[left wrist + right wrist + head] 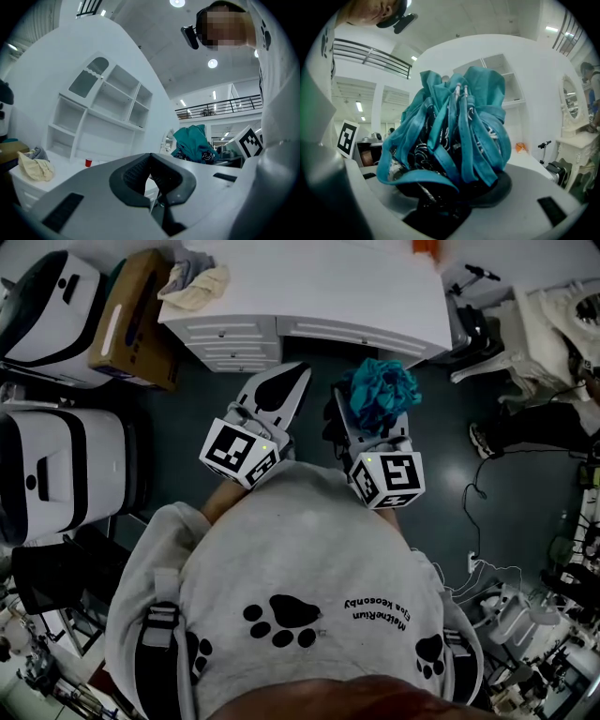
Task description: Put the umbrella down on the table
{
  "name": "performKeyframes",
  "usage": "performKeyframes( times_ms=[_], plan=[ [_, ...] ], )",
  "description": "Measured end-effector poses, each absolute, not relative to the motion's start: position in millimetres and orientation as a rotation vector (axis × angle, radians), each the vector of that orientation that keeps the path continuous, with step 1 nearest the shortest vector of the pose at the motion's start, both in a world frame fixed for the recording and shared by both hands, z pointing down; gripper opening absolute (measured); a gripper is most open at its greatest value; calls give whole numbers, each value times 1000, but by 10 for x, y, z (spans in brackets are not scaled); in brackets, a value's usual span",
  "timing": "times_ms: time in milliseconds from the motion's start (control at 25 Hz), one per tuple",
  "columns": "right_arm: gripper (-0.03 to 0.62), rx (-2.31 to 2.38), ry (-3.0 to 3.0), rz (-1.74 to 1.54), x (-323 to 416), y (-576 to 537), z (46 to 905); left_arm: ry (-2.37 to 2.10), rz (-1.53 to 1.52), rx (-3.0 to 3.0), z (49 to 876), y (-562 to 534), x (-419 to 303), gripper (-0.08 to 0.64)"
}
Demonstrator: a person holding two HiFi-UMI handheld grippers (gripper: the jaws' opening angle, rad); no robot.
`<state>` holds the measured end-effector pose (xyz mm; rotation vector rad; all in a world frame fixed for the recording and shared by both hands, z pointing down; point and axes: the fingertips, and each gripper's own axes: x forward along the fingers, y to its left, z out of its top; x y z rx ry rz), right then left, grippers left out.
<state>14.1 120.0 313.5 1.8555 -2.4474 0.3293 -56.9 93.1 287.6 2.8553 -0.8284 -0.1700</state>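
We see the white table (375, 296) ahead of both sets of fingertips, with its drawers (234, 338) facing us and nothing of ours on it yet. A white shelf unit (103, 117) stands at its back, beyond the left gripper's fingers. Two white cases (56, 460) sit on the floor well to the left of the left fingers, and a cardboard box (131, 320) lies ahead and to the left of them, beside the table's corner.

The umbrella (454, 131) is off the table: we hold it folded in the right gripper (450, 187), whose fingers are clamped on its lower part, so that the bunched teal canopy and its straps spill up and forward past the fingertips. It hangs over the dark floor, short of the table's front edge.

The left gripper (151, 159) is just to the left of the umbrella, apart from it, with its dark pads pressed together on nothing.

A beige cloth (35, 168) lies on the table's corner, ahead and left of the left fingers. A small red cup (88, 162) stands on the tabletop beyond them, near the shelf unit's foot.
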Motion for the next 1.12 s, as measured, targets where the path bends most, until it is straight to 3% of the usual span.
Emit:
performKeyframes(
  times_ms=[1120],
  plan=[
    [262, 1802, -2392, 388, 204, -313, 3335, -797, -165, 2789, 3094, -539, -478, 17]
  ],
)
